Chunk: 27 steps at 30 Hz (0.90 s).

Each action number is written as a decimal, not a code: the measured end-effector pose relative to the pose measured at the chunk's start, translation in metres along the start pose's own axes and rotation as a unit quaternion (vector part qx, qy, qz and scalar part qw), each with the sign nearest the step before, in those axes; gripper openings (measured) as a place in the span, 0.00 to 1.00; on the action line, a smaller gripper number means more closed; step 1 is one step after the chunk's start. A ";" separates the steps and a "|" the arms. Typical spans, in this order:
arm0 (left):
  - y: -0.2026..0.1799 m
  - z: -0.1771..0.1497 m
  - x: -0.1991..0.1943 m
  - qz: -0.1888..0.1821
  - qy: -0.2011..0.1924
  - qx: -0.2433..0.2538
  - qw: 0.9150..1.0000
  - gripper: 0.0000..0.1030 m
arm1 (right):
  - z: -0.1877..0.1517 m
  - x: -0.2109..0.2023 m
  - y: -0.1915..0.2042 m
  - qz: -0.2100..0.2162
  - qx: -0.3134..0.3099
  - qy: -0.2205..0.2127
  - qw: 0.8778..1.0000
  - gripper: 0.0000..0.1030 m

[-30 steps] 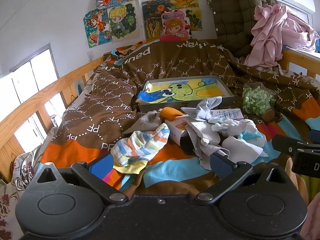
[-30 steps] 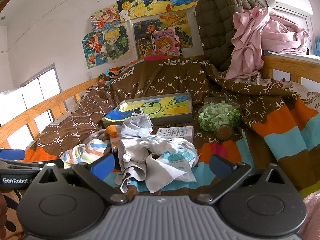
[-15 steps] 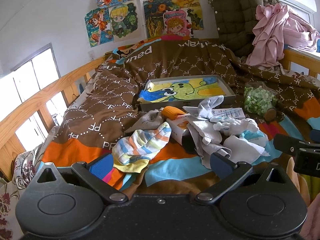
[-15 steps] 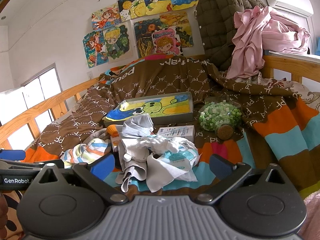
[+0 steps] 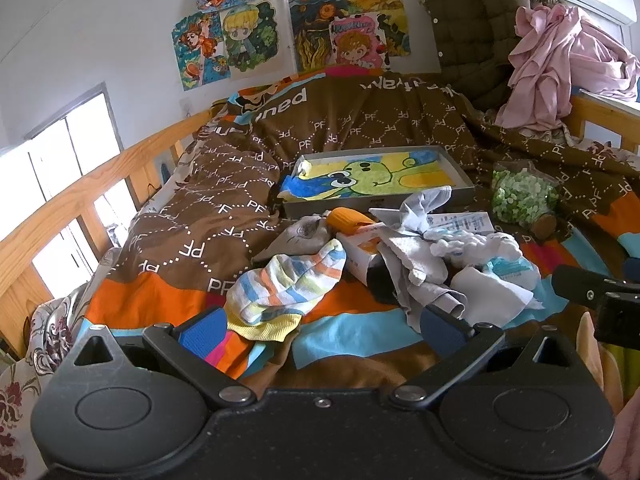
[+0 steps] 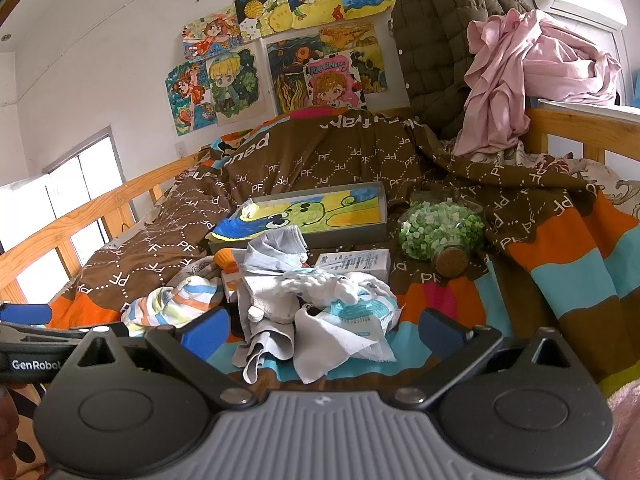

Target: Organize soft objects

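Observation:
A pile of soft things lies on the brown quilt. A striped sock (image 5: 288,280) (image 6: 176,304) lies at the pile's left. Grey and white socks and cloths (image 5: 424,256) (image 6: 280,300) are heaped in the middle with a white tissue pack (image 5: 500,280) (image 6: 352,320). My left gripper (image 5: 320,328) is open and empty, just short of the striped sock. My right gripper (image 6: 324,332) is open and empty, just short of the grey cloths. The right gripper's side shows at the right edge of the left wrist view (image 5: 592,292).
A grey tray (image 5: 460,196) (image 6: 382,216) with a frog drawing sits behind the pile. A jar of green beads (image 5: 524,200) (image 6: 440,232) lies at the right. Small boxes (image 6: 356,260) and an orange cap (image 5: 346,220) sit in the pile. Wooden rails (image 5: 80,184) border the bed.
Both grippers have crept slightly forward toward the pile. Both stay open and nothing on the bed has moved.

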<state>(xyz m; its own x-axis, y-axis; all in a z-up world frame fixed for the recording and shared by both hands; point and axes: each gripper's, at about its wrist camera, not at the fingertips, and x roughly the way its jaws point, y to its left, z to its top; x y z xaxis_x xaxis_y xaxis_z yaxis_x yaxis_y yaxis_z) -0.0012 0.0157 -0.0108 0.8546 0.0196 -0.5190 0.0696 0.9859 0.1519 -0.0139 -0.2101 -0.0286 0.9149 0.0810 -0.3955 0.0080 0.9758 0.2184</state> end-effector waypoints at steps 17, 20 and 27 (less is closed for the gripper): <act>0.000 0.007 0.000 0.003 0.021 -0.009 1.000 0.99 | -0.002 0.003 0.002 -0.015 0.004 0.000 1.000 1.00; 0.002 0.013 0.002 -0.005 0.033 -0.022 0.999 0.99 | 0.006 0.007 -0.001 -0.019 0.009 -0.007 1.000 1.00; 0.002 0.030 0.028 -0.037 0.046 -0.017 0.998 0.99 | 0.029 0.047 -0.024 0.006 0.027 0.029 0.999 1.00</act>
<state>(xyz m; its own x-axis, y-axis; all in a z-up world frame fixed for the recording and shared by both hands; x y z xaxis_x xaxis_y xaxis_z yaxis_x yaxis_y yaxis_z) 0.0383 0.0128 0.0002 0.7964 -0.0397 -0.6034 0.1122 0.9902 0.0829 0.0406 -0.2357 -0.0267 0.8901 0.1063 -0.4433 0.0201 0.9624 0.2710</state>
